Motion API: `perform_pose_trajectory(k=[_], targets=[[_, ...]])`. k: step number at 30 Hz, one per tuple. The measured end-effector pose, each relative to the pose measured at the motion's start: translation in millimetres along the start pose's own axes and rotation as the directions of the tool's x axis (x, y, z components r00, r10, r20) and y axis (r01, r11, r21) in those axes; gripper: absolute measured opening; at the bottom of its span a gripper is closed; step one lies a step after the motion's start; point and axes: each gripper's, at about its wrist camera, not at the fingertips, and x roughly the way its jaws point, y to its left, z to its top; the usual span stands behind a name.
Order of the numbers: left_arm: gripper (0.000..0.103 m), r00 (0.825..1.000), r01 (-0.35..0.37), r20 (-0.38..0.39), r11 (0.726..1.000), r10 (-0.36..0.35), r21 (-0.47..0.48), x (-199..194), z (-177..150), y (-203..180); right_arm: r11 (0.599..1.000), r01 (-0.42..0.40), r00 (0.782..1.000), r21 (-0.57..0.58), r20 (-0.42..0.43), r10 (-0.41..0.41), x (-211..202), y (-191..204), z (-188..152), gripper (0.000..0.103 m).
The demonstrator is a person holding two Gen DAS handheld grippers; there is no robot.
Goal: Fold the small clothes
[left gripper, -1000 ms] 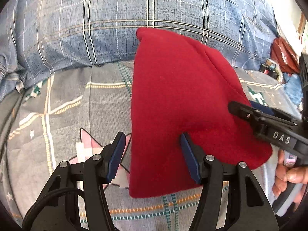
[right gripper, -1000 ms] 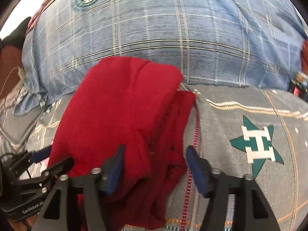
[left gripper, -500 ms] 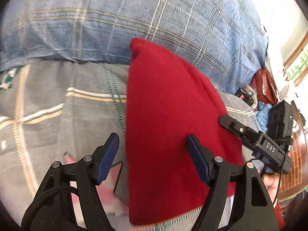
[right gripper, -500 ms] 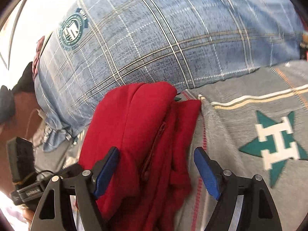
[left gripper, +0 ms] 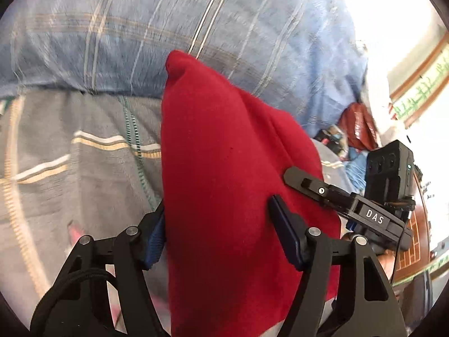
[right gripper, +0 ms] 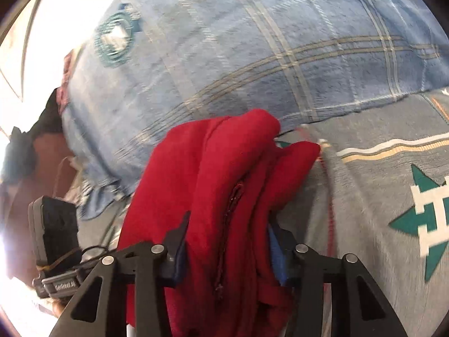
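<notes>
1. Seen from the left wrist, the left gripper [left gripper: 217, 233] straddles the near end of a folded red garment [left gripper: 224, 174]. The left blue pad is half hidden behind the cloth's left edge and looks to touch it. The right pad [left gripper: 283, 236] rests on top of the fabric, so the jaws, which have just been closing a little, bracket the cloth without visibly pinching it.
2. That garment lies on a grey patterned bedspread [left gripper: 75, 168], its far tip reaching up against a blue plaid pillow [left gripper: 140, 33].
3. At the right of this view the right gripper [left gripper: 297, 175] reaches onto the garment's right edge; a black box [left gripper: 390, 168] sits on its body, and part of a hand [left gripper: 385, 264] shows beneath it.
4. Seen from the right wrist, the right gripper [right gripper: 226, 241] has just been closing, and its two pads press into the bunched layers of the red garment [right gripper: 219, 174] from either side, the cloth bulging between them.
5. The bedspread [right gripper: 373, 185] with its green star emblem [right gripper: 423, 224] spreads to the right, the plaid pillow [right gripper: 252, 42] rises behind, and the left gripper's body [right gripper: 59, 280] is partly visible at the lower left.
</notes>
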Motion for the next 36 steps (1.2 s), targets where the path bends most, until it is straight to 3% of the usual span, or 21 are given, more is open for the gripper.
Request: perform_pose_trajectory(k=[2, 5, 9, 12, 13, 14, 18, 21, 23, 25, 27, 29, 30, 32, 34, 36], targets=[[0.069, 1.0, -0.023, 0.01, 0.999, 0.023, 0.037, -29, -14, -8, 0.999, -0.036, 0.999, -0.016, 0.002, 0.036, -15, 18, -10, 0.046], [0.069, 0.998, -0.053, 0.02, 0.998, 0.052, 0.019, -67, -44, -7, 0.995, -0.096, 0.995, -0.018, -0.022, 0.095, -28, 41, -30, 0.046], [0.069, 0.989, -0.147, 0.033, 0.989, 0.148, -0.019, -88, -86, 2, 0.992, -0.121, 0.991, -0.034, -0.069, 0.118, -20, 68, -65, 0.047], [0.069, 0.97, -0.243, -0.006, 0.969, 0.243, -0.036, -81, -111, 14, 0.995, -0.012, 0.992, -0.097, -0.128, 0.0, -2, 82, -90, 0.049], [0.069, 0.966, -0.258, -0.004, 0.965, 0.258, -0.041, -80, -117, 18, 0.986, 0.077, 0.987, -0.149, -0.131, -0.097, 0, 87, -97, 0.049], [0.069, 0.966, -0.257, 0.017, 0.965, 0.258, -0.045, -83, -121, 19, 0.976, 0.113, 0.984, -0.186, -0.115, -0.136, -5, 92, -101, 0.049], [0.069, 0.946, -0.311, 0.081, 0.949, 0.314, -0.045, -97, -121, 15, 0.957, 0.097, 0.994, -0.272, -0.02, -0.106, -47, 120, -114, 0.047], [0.069, 0.913, -0.382, 0.143, 0.923, 0.383, -0.034, -102, -113, 12, 0.904, 0.085, 0.995, -0.419, -0.008, -0.097, -61, 152, -136, 0.033], [0.069, 0.895, -0.426, 0.143, 0.905, 0.424, -0.018, -92, -108, 13, 0.874, 0.121, 0.992, -0.471, 0.03, -0.121, -60, 165, -153, 0.032], [0.069, 0.895, -0.426, 0.136, 0.905, 0.424, -0.017, -85, -107, 16, 0.863, 0.137, 0.988, -0.487, 0.007, -0.153, -50, 161, -165, 0.03], [0.072, 0.895, -0.426, 0.14, 0.905, 0.424, -0.018, -80, -108, 17, 0.833, 0.216, 0.969, -0.509, 0.009, -0.246, -29, 151, -174, 0.03], [0.072, 0.885, -0.446, 0.144, 0.895, 0.443, -0.006, -76, -108, 14, 0.774, 0.347, 0.927, -0.529, 0.068, -0.369, -8, 134, -180, 0.033], [0.072, 0.881, -0.455, 0.148, 0.891, 0.449, 0.002, -76, -110, 12, 0.791, 0.339, 0.93, -0.51, 0.056, -0.363, -5, 127, -179, 0.035], [0.072, 0.875, -0.467, 0.155, 0.884, 0.459, 0.011, -77, -111, 10, 0.883, 0.277, 0.955, -0.38, 0.01, -0.295, -8, 109, -171, 0.039], [0.072, 0.873, -0.47, 0.154, 0.883, 0.462, 0.013, -80, -111, 9, 0.937, 0.209, 0.974, -0.28, -0.026, -0.225, -15, 96, -164, 0.04], [0.072, 0.869, -0.475, 0.164, 0.88, 0.467, 0.015, -85, -111, 8, 0.952, 0.183, 0.98, -0.244, -0.035, -0.197, -24, 92, -162, 0.04]])
